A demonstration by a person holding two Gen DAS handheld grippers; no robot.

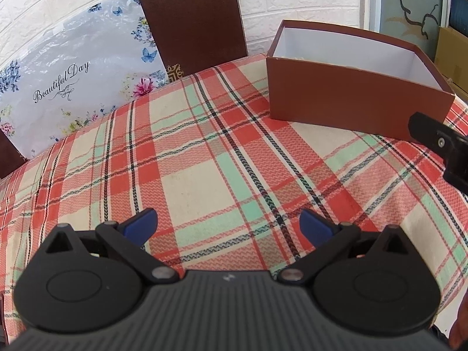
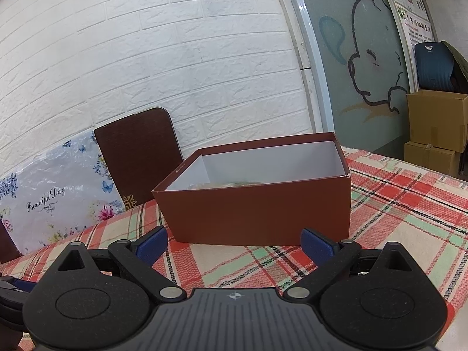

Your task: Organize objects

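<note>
**A:** Brown cardboard box (image 2: 257, 204), lid off, sits on the far side of the plaid worktop (image 1: 204, 161), near the white brick wall. From where I'm driving, both claws are empty: my left claw (image 1: 228, 225) has its jaws spread wide over bare cloth, and my right claw (image 2: 234, 244) is spread too, just short of the box's front wall.

**B:** How will it handle?

**A:** Light and stiff, I'd judge, but thin walls would buckle under a hard pinch. I'd take a wall near a corner, where it's strongest. Something pale lies inside, possibly a plate or packing; the rim hides most of it.

**B:** Slippery?

**A:** Matte paper, so probably good grip.
</note>
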